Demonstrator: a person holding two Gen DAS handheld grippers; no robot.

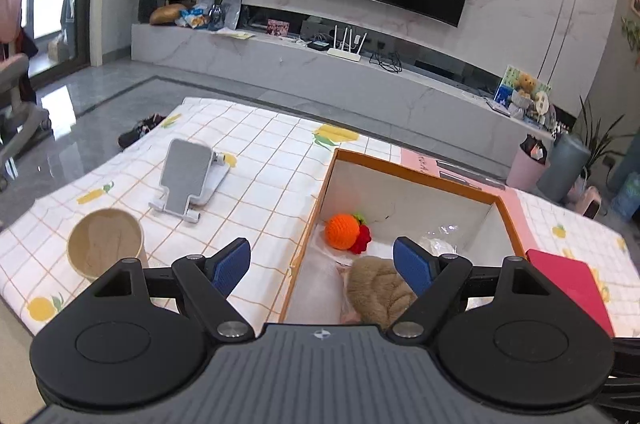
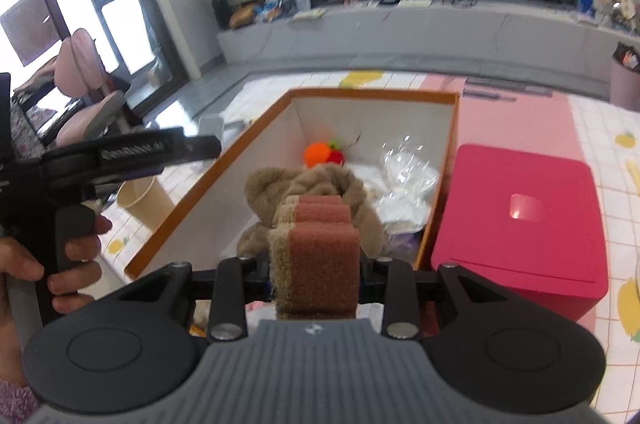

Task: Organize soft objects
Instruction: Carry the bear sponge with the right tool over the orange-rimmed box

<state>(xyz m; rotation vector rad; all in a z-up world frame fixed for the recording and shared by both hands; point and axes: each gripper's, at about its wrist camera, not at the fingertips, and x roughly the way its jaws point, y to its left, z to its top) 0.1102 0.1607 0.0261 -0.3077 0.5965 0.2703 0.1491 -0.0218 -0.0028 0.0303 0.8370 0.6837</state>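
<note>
Partly hidden behind the sponge (image 2: 320,256), right tongs (image 2: 316,278) clamp it

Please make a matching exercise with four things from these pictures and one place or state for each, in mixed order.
Things:
1. orange crochet ball
2. paper cup
3. sponge stack
4. left tool

Places or states:
A. clamped in the right tool
B. inside the box
C. open, holding nothing
D. on the tablecloth, outside the box

Pairs: 1-B, 2-D, 3-A, 4-C
</note>
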